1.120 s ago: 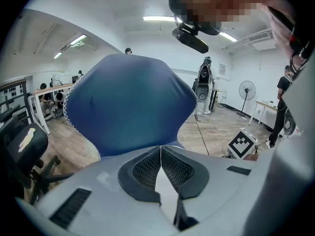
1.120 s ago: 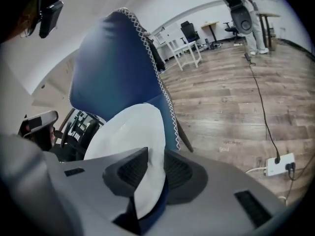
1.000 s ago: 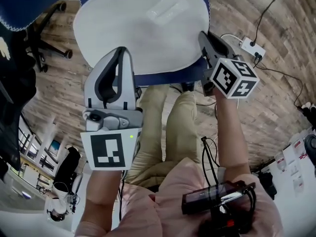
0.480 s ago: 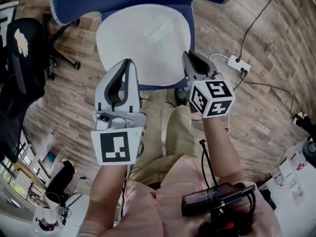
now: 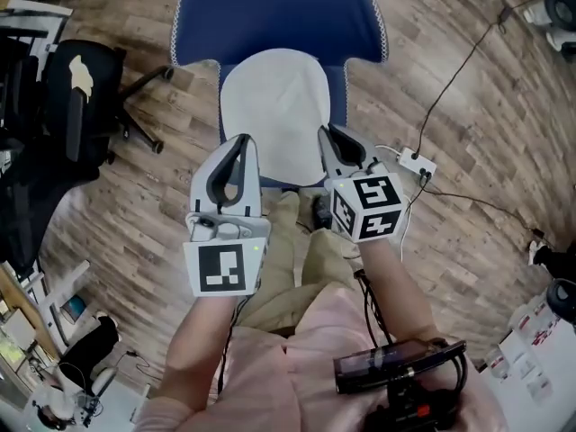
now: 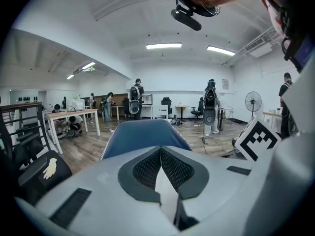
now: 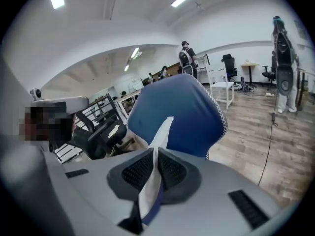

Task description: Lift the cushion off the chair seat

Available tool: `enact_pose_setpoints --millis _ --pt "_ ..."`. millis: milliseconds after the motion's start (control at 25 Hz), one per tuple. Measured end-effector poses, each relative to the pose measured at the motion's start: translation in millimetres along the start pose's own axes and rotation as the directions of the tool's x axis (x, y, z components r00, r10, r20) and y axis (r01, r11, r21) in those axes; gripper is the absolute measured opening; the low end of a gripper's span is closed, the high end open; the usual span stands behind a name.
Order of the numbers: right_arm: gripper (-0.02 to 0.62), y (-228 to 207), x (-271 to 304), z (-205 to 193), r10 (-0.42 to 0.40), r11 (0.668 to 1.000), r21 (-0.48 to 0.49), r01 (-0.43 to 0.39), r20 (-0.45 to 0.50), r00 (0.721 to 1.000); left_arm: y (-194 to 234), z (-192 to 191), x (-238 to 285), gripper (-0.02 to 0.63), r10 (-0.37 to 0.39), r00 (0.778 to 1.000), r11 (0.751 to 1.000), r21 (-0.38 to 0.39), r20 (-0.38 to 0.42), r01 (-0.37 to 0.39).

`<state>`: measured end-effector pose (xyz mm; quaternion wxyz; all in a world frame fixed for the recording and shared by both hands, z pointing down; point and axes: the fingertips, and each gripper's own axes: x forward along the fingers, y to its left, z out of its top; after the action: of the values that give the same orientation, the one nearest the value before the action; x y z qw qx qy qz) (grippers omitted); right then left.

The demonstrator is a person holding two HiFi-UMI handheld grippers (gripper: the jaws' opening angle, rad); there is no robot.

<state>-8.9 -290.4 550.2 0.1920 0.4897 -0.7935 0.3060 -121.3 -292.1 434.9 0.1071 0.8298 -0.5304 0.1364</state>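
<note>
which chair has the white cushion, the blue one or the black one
The blue chair, straight ahead: the white cushion sits in front of its backrest. The black chair, off to the left, carries no cushion.

right tool (image 7: 154,153) pinching cushion (image 7: 162,130) edge, blue chair (image 7: 183,109)

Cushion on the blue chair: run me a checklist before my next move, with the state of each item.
1. Left gripper shut on the cushion edge: ok.
2. Right gripper shut on the cushion edge: ok.
3. Grips on the near edge, one at each side: ok.
4. Cushion clear of the chair seat: cannot tell.
5. Floor at your right free of trip hazards: not ok, a power strip and its cable lie there.
</note>
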Motion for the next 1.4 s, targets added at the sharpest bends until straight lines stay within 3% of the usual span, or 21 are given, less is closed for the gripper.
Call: enact_pose_setpoints --millis 440,680,960,1400 --pt "0.029 34.8 -72.4 63.0 -0.003 0.993 -0.121 0.014 0.093 0.996 -17.9 82.0 -42.9 0.014 0.026 0.990 0.999 0.032 0.142 -0.031" --pt "0.028 47.2 -129.6 102.9 0.007 0.986 -0.162 0.024 0.189 0.982 -39.3 124.0 -71.7 0.014 0.038 0.977 0.998 0.042 0.208 -0.048" --pt "0.028 55.0 -193.7 160.6 0.035 0.974 -0.224 0.036 0.303 0.952 -61.6 176.3 -98.7 0.014 0.034 0.958 0.996 0.070 0.286 -0.056" --pt "0.027 94.0 -264.7 246.8 0.105 0.941 -0.331 0.067 0.475 0.874 -62.9 273.1 -122.4 0.014 0.062 0.902 0.989 0.096 0.427 -0.113"
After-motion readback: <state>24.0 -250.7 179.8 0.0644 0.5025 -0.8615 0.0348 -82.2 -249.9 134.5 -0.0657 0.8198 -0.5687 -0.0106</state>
